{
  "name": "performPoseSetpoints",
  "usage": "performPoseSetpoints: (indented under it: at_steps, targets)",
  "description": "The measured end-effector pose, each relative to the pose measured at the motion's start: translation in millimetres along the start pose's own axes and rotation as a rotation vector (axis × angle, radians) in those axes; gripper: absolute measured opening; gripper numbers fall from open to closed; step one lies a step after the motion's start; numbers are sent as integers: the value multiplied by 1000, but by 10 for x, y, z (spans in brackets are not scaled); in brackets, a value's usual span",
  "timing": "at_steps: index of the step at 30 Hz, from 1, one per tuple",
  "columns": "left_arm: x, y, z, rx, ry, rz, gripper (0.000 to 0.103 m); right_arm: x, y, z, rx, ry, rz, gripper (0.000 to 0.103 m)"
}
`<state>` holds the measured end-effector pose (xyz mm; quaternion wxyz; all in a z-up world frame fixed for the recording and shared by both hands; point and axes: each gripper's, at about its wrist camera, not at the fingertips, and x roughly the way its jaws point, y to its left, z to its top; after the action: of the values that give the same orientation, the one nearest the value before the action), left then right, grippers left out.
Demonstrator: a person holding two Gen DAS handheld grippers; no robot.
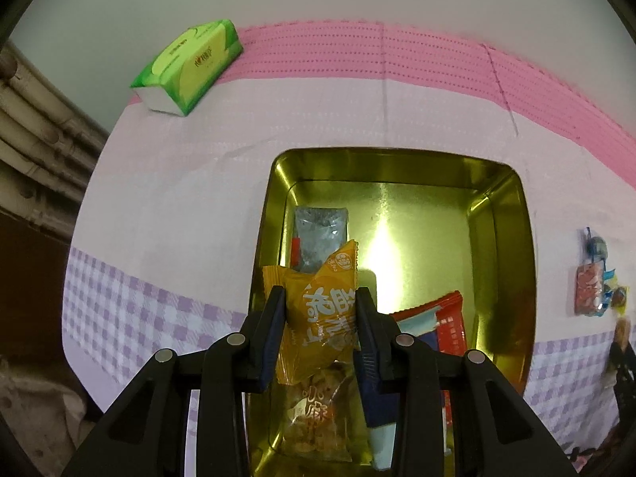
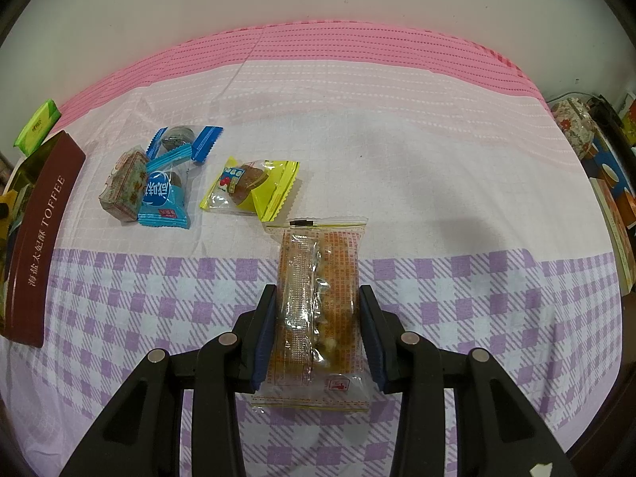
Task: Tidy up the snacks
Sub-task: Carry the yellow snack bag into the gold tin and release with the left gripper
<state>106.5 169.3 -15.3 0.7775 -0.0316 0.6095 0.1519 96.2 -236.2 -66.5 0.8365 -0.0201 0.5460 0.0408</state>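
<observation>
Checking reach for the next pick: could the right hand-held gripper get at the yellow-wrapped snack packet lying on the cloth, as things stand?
Probably not yet. The path over the cloth looks free, but the right hand-held gripper is already shut on a clear orange-printed snack packet, so the yellow-wrapped snack packet must wait.

Left wrist view aimed steeply down, held close above gold tin; right wrist view aimed down at cloth right of tin; tin, loose snacks shared.
</observation>
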Motion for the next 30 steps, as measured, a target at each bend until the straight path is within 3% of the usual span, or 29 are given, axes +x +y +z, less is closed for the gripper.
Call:
performPoseSetpoints:
  at_steps: [30]
  targets:
    - [33,99,-106,-10,-46,-28,39,2,3,2,-5,1,-1,38]
